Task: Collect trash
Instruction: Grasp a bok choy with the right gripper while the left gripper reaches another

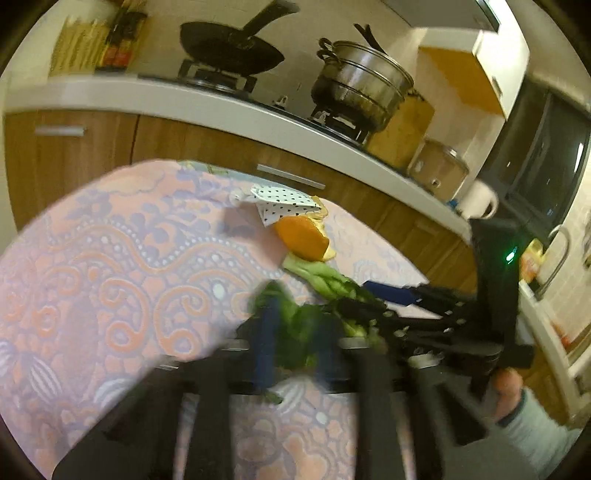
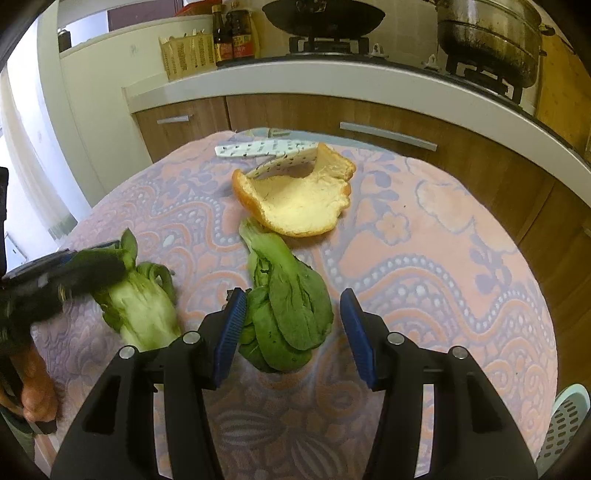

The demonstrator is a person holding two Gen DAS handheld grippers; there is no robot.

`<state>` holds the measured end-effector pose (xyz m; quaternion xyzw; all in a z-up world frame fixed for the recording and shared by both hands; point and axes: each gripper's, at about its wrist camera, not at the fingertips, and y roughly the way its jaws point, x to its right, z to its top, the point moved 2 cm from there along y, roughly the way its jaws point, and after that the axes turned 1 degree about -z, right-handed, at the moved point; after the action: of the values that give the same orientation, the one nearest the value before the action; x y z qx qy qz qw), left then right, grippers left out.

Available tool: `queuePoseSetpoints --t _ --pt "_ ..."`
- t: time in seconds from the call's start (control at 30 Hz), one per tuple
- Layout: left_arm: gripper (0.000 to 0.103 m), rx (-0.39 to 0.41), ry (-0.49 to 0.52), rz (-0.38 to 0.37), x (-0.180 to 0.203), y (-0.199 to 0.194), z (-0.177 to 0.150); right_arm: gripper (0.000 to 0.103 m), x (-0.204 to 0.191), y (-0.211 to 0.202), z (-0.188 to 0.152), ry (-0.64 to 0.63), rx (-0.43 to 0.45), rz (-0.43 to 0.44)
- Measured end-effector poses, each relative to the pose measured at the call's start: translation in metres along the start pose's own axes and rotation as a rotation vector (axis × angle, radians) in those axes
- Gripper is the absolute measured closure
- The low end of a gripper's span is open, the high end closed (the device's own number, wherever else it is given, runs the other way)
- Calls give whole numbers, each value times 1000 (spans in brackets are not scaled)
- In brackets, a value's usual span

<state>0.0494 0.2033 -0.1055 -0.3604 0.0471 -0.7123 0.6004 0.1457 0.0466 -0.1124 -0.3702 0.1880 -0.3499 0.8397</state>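
On the pink patterned tablecloth (image 2: 424, 266) lie an orange peel (image 2: 299, 199), a dotted white wrapper (image 2: 266, 149) and two pieces of bok choy. My right gripper (image 2: 293, 321) is open, its blue pads on either side of the leafy bok choy piece (image 2: 288, 295). My left gripper (image 1: 295, 332) is shut on the bok choy stem piece (image 2: 140, 306), which shows blurred between its fingers (image 1: 299, 328). The left gripper also shows at the left edge of the right wrist view (image 2: 66, 273). The peel (image 1: 303, 236), the wrapper (image 1: 284, 203) and the right gripper (image 1: 399, 299) show in the left wrist view.
A kitchen counter (image 2: 332, 81) with wooden cabinets runs behind the table, carrying a wok (image 1: 229, 44), a steel pot (image 1: 362, 81), sauce bottles (image 2: 232, 33) and a basket. A pale perforated bin rim (image 2: 569, 424) shows at the lower right.
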Motion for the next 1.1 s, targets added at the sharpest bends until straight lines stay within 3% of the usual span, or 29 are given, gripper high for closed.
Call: queuePoseSetpoints --t 0.1,0.17,0.3,0.53,0.77,0.97,1.1 --pt "96 9 -29 -18 -6 -1 2 56 -3 3 0 -13 -11 -7" --pt "97 9 -27 -15 -5 -1 1 71 -7 2 -1 -33 -9 8" --pt "97 2 -24 -14 -4 -1 1 87 -14 -1 -3 -61 11 5" --pt "101 7 -23 -29 -5 -4 1 88 -9 -20 -6 -48 92 62" --pt "101 -38 -57 -58 -15 -2 4 88 -3 -33 -14 -5 94 15" --pt "101 -36 -82 4 -18 -12 3 88 7 -50 -37 28 105 -73" --pt "101 37 -169 98 -29 -25 -3 88 18 -50 -37 67 114 -62"
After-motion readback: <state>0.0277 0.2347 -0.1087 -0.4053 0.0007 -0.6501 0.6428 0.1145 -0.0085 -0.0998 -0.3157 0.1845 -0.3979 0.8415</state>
